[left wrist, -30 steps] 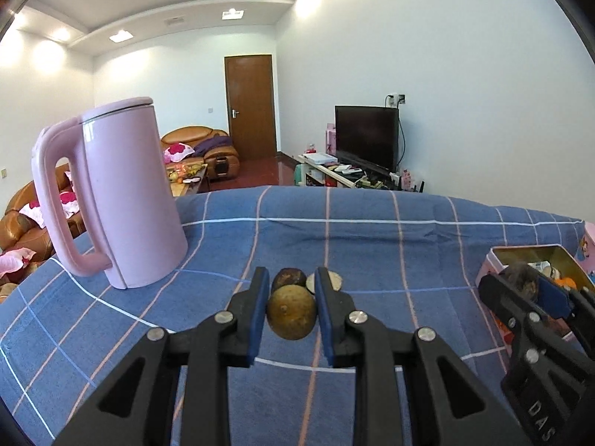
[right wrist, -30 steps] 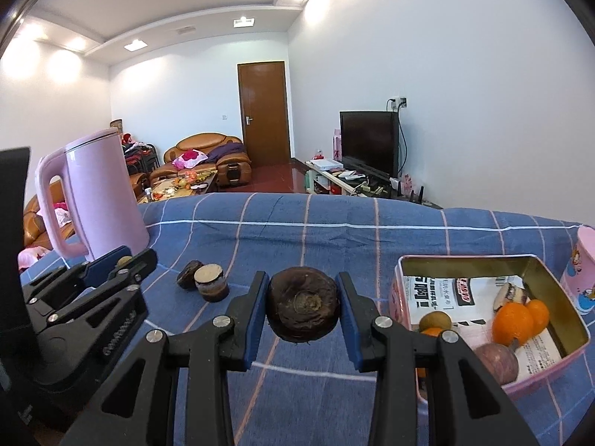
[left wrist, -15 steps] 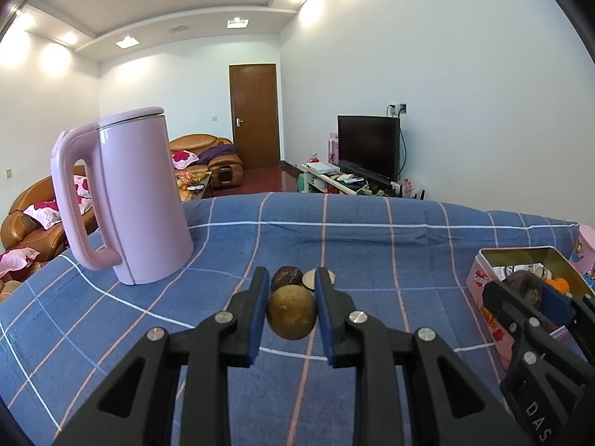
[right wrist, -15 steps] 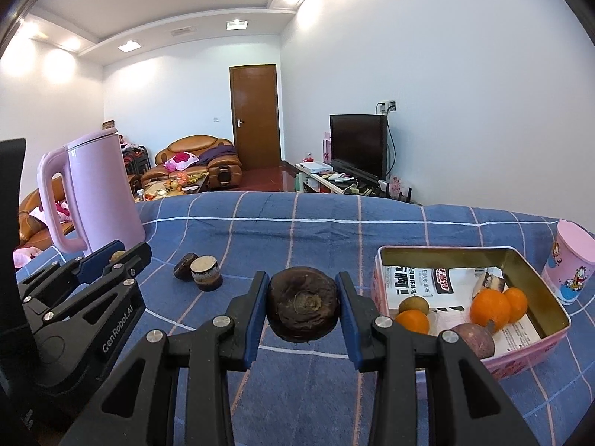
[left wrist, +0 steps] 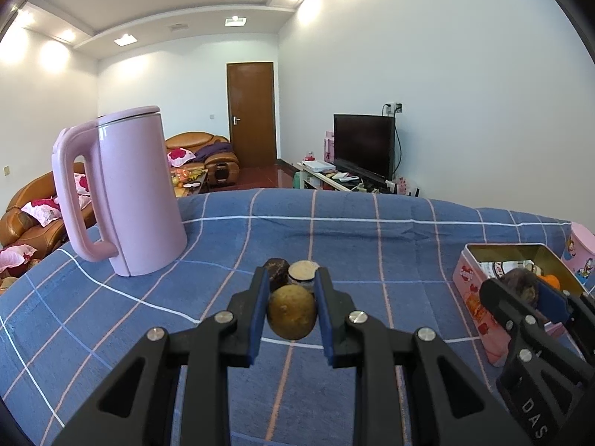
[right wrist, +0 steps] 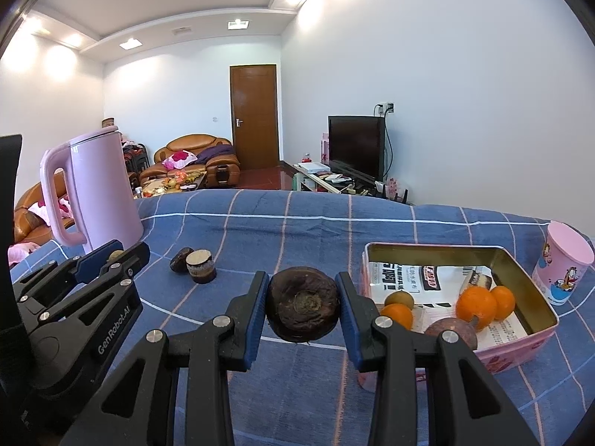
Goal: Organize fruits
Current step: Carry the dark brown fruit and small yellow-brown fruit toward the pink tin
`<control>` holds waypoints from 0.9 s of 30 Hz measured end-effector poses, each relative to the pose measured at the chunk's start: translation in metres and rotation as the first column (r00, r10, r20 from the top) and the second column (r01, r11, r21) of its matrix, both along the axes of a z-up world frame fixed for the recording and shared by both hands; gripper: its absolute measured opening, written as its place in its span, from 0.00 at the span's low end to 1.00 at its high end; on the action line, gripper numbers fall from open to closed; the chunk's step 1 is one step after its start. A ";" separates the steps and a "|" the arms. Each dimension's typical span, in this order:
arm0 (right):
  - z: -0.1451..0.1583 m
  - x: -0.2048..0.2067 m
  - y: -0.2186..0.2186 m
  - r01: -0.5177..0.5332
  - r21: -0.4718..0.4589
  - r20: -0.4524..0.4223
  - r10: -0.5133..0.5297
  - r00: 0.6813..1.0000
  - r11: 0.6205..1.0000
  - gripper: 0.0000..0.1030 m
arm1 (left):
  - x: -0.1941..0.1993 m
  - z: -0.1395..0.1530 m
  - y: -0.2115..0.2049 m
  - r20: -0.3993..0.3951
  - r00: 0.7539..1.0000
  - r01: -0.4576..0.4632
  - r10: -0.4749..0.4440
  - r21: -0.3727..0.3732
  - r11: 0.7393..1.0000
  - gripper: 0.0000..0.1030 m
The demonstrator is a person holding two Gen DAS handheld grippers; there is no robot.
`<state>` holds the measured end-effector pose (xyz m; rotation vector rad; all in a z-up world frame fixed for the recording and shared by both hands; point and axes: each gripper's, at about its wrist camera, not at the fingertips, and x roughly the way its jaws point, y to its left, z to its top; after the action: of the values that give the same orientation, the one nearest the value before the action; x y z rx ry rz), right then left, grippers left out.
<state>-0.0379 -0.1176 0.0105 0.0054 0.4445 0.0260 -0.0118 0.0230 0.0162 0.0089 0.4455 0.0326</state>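
My views are bright and sharp; recessed ceiling lights (left wrist: 235, 20) glare, and fisheye bending darkens corners.

A round yellow-brown fruit (left wrist: 292, 317) sits clamped above the cloth. A dark, wrinkled brown fruit (right wrist: 302, 303) is likewise held aloft. The pink tin (right wrist: 528, 282) holds 3 oranges (right wrist: 476, 306), 1 greenish fruit (right wrist: 399, 299) and 1 purple fruit (right wrist: 450, 329).

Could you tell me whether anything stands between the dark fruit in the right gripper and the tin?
Nothing visible does: the right gripper holds the dark fruit just left of the tin, with only bare cloth between.
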 end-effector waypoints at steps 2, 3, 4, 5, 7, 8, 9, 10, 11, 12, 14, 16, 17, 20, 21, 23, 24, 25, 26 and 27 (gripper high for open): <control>0.000 -0.001 -0.002 0.002 0.000 -0.001 -0.002 1.000 1.000 0.38 | -0.001 0.000 -0.002 0.000 1.000 0.002 -0.002 0.000 1.000 0.26; 0.000 -0.001 -0.002 0.003 -0.001 -0.001 -0.003 1.000 1.000 0.38 | -0.002 0.000 -0.004 0.000 1.000 0.005 -0.005 0.000 1.000 0.26; 0.000 -0.001 -0.003 0.004 -0.003 -0.001 -0.004 1.000 1.000 0.38 | -0.003 0.000 -0.005 0.000 1.000 0.006 -0.006 0.001 1.000 0.26; 0.000 -0.002 -0.004 0.004 -0.004 -0.001 -0.004 1.000 1.000 0.38 | -0.003 0.000 -0.006 -0.001 1.000 0.008 -0.008 0.002 1.000 0.26; 0.001 -0.003 -0.006 0.005 -0.006 -0.001 -0.005 1.000 1.000 0.38 | -0.004 -0.001 -0.009 -0.006 1.000 0.011 -0.011 0.000 1.000 0.26; 0.001 -0.004 -0.006 0.006 -0.007 -0.001 -0.006 1.000 1.000 0.38 | -0.004 -0.001 -0.010 -0.008 1.000 0.013 -0.013 -0.001 1.000 0.26; 0.001 -0.005 -0.007 0.007 -0.008 -0.001 -0.007 1.000 1.000 0.38 | -0.005 -0.001 -0.012 -0.009 1.000 0.018 -0.018 0.000 1.000 0.26; 0.001 -0.005 -0.008 0.008 -0.010 0.000 -0.008 1.000 1.000 0.38 | -0.005 -0.001 -0.014 -0.010 1.000 0.020 -0.020 0.001 1.000 0.26; 0.001 -0.006 -0.009 0.010 -0.012 0.001 -0.010 1.000 1.000 0.38 | -0.006 -0.001 -0.015 -0.010 1.000 0.023 -0.023 0.002 1.000 0.26; 0.001 -0.006 -0.011 0.012 -0.014 0.000 -0.012 1.000 1.000 0.38 | -0.006 -0.001 -0.017 -0.010 1.000 0.026 -0.026 0.002 1.000 0.26; 0.001 -0.008 -0.016 0.017 -0.016 0.001 -0.017 1.000 1.000 0.38 | -0.008 -0.001 -0.022 -0.012 0.999 0.033 -0.033 0.001 0.999 0.26; 0.001 -0.010 -0.022 0.025 -0.018 0.002 -0.025 1.000 1.000 0.38 | -0.008 -0.001 -0.027 -0.015 0.999 0.040 -0.040 0.003 0.999 0.26; 0.001 -0.011 -0.023 0.028 -0.019 0.002 -0.028 1.000 0.999 0.38 | -0.009 -0.001 -0.031 -0.017 0.999 0.045 -0.045 0.005 0.999 0.26; 0.001 -0.015 -0.031 0.039 -0.021 0.002 -0.039 0.999 0.999 0.38 | -0.011 -0.001 -0.038 -0.018 0.998 0.055 -0.055 0.007 0.998 0.26; 0.001 -0.016 -0.034 0.042 -0.022 0.003 -0.042 0.999 0.999 0.38 | -0.011 -0.001 -0.041 -0.018 0.998 0.059 -0.059 0.008 0.998 0.26; 0.002 -0.017 -0.040 0.049 -0.024 0.003 -0.049 0.999 0.998 0.38 | -0.012 -0.001 -0.046 -0.020 0.998 0.066 -0.066 0.012 0.998 0.26; 0.002 -0.017 -0.043 0.053 -0.025 0.002 -0.053 0.999 0.998 0.38 | -0.012 -0.001 -0.049 -0.021 0.997 0.070 -0.069 0.012 0.997 0.26; 0.002 -0.018 -0.046 0.057 -0.025 0.001 -0.057 0.998 0.998 0.38 | -0.012 -0.001 -0.052 -0.023 0.997 0.073 -0.073 0.012 0.997 0.26; 0.001 -0.019 -0.049 0.060 -0.026 0.001 -0.060 0.998 0.998 0.38 | -0.012 -0.001 -0.055 -0.026 0.997 0.078 -0.078 0.012 0.997 0.26; 0.001 -0.019 -0.051 0.064 -0.026 0.002 -0.064 0.998 0.998 0.38 | -0.012 -0.002 -0.057 -0.028 0.996 0.081 -0.081 0.011 0.997 0.26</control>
<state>-0.0570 -0.1690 0.0120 -0.0062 0.4437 -0.0430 -0.0237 -0.0342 0.0147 0.0395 0.4723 -0.0444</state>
